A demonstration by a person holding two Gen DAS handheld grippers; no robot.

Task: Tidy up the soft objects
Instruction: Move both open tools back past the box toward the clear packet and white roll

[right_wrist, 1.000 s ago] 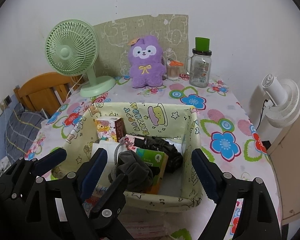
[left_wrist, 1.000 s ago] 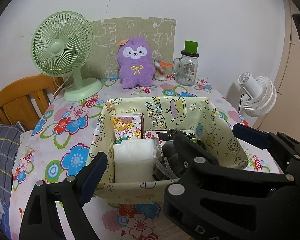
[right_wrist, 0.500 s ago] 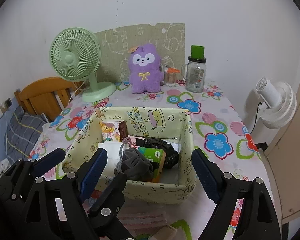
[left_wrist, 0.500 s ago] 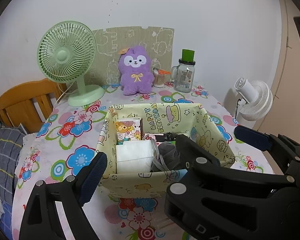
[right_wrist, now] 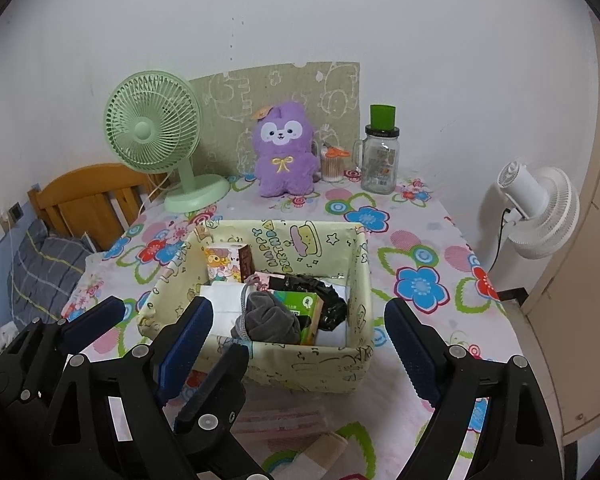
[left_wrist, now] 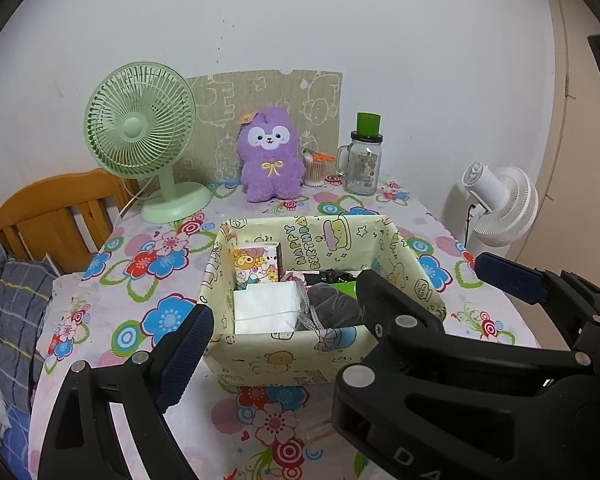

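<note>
A yellow cartoon-print fabric box (left_wrist: 404,256) (right_wrist: 360,276) stands mid-table. Inside lie a white folded cloth (left_wrist: 266,307) (right_wrist: 224,300), a grey soft pouch (left_wrist: 332,310) (right_wrist: 272,318), a cartoon carton (left_wrist: 256,266), a green pack (right_wrist: 304,306) and a black bag (right_wrist: 324,300). A purple plush (left_wrist: 270,160) (right_wrist: 286,152) sits at the back. My left gripper (left_wrist: 348,300) and right gripper (right_wrist: 300,340) are both open and empty, held in front of the box.
A green desk fan (left_wrist: 140,136) stands back left, a glass jar with green lid (left_wrist: 366,160) and a cotton-swab cup (left_wrist: 314,166) back right. A white fan (right_wrist: 540,212) is off the table's right edge. Pink packets (right_wrist: 284,420) lie before the box.
Both grippers have pulled back and up from the box, which now looks smaller and farther. Both stay open and empty.
</note>
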